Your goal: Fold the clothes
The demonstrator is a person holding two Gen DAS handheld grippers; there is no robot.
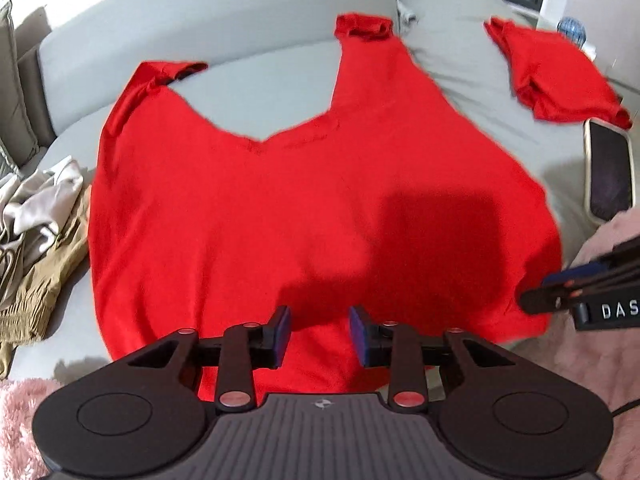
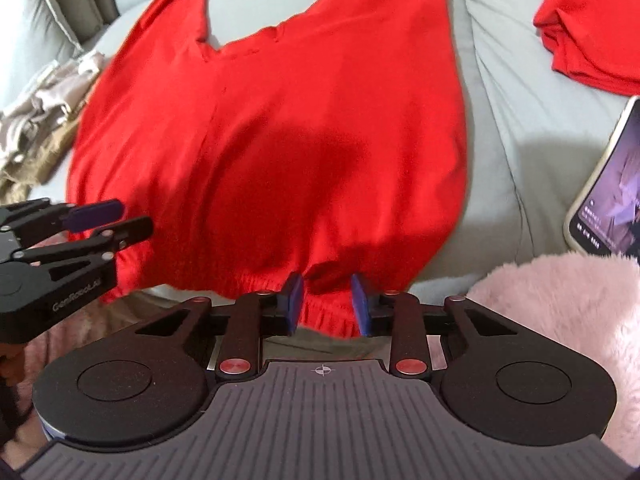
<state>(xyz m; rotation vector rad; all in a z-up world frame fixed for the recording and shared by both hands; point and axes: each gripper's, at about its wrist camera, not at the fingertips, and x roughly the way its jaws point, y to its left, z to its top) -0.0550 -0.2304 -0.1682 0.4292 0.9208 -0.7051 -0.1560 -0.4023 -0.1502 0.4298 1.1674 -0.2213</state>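
A red pair of shorts [image 1: 280,200] [image 2: 300,120] lies flat on the grey bed [image 1: 260,92], legs pointing away and its gathered waistband nearest me. My left gripper [image 1: 320,332] hovers open over the waistband area, and only flat fabric shows in the gap. In the right wrist view it [image 2: 134,216] stands at the garment's left corner with its fingers apart. My right gripper [image 2: 327,304] is open with the puckered waistband lying between its blue pads; I see no clear pinch. In the left wrist view it [image 1: 538,290] sits at the garment's right corner.
A second, folded red garment [image 1: 560,76] [image 2: 592,32] lies at the far right. A phone [image 1: 610,172] [image 2: 608,192] rests on the bed at the right. Beige and khaki clothes [image 1: 40,232] [image 2: 40,120] are piled at the left. A pink fluffy blanket [image 2: 560,320] covers the near edge.
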